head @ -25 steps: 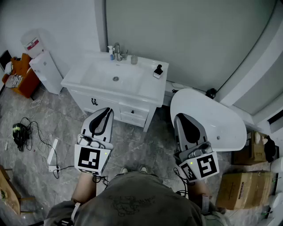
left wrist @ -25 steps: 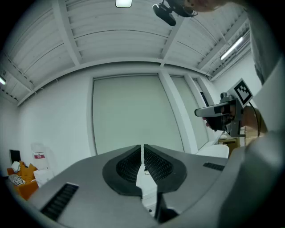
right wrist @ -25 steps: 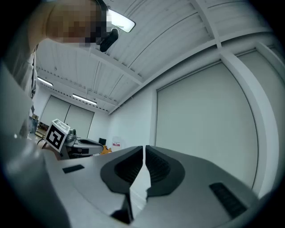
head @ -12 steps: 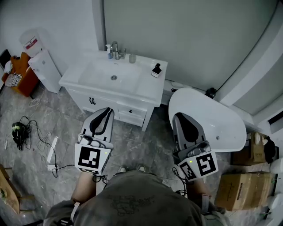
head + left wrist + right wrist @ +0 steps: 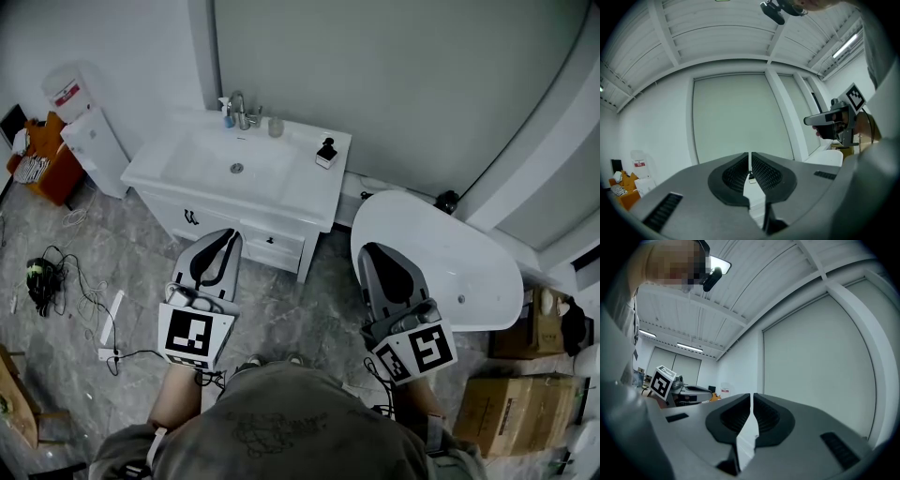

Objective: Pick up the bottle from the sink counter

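Note:
On the white sink counter [image 5: 305,192] a small blue-and-white bottle [image 5: 226,112] stands left of the faucet [image 5: 241,109]. A black pump bottle [image 5: 326,152] stands near the counter's right edge. My left gripper [image 5: 221,235] is held low in front of the vanity, well short of the counter, with its jaws shut on nothing [image 5: 750,161]. My right gripper [image 5: 373,251] hovers over the floor beside the bathtub, also shut and empty [image 5: 752,401]. Both point up toward the wall and ceiling in their own views.
A glass [image 5: 276,126] stands right of the faucet. A white bathtub [image 5: 469,253] lies to the right of the vanity, cardboard boxes [image 5: 516,427] beyond it. A water dispenser [image 5: 89,131] and an orange item [image 5: 47,159] stand at left; cables [image 5: 56,281] trail on the floor.
The vanity and bathtub have slid slightly left in the head view. The right gripper has drifted a little left. Both grippers stay shut.

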Demonstrator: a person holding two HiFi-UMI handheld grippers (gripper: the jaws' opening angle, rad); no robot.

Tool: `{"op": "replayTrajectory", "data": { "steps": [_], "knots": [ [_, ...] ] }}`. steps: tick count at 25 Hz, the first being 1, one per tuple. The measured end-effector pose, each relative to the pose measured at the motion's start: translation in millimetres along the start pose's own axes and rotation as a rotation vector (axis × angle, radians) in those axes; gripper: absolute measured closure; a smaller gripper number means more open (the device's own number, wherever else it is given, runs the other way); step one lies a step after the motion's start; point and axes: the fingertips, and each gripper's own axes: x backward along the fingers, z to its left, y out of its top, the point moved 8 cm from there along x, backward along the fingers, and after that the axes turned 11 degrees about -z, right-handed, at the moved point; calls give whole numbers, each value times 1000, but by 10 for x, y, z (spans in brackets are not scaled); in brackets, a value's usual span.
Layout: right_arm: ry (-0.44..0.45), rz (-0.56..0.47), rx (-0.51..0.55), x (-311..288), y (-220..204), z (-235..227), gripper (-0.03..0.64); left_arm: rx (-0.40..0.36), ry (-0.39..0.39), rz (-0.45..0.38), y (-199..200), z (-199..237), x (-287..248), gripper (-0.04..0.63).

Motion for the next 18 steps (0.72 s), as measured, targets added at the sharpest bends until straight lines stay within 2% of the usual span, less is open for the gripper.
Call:
{"op": "replayTrajectory", "data": {
  "steps": [10,18],
  "knots": [
    [69,27,31,22,-145,-212,577,-39,42,9,-41,-100,-172,563],
    [57,38,14,-60,-349,-364,578,-18,29,0,-166,-151,-403,563]
  ]
}}
